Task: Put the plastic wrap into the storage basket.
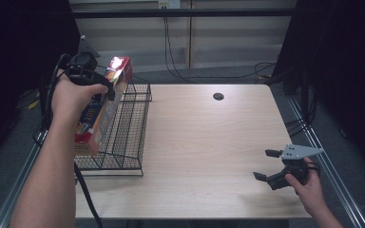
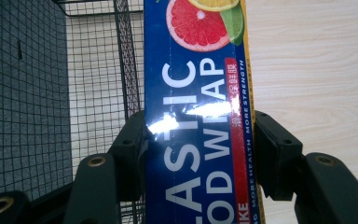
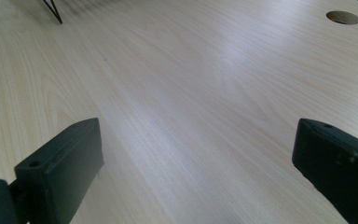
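A long blue box of plastic food wrap (image 1: 105, 102), with citrus fruit printed on it, hangs tilted over the black wire basket (image 1: 130, 124) at the table's left. My left gripper (image 1: 105, 85) is shut on the box near its upper end. In the left gripper view both black pads (image 2: 131, 140) press the sides of the box (image 2: 200, 116), with the basket's mesh (image 2: 93, 74) behind it. Low over the table's front right, my right gripper (image 1: 267, 165) stands open and holds nothing. Its jaws stand wide apart over bare wood (image 3: 200, 116) in the right gripper view.
The light wooden table (image 1: 209, 142) has a round cable hole (image 1: 218, 96) at the back. Cables run along the floor behind it. Dark curtains stand at both sides, and a metal rail runs along each side edge.
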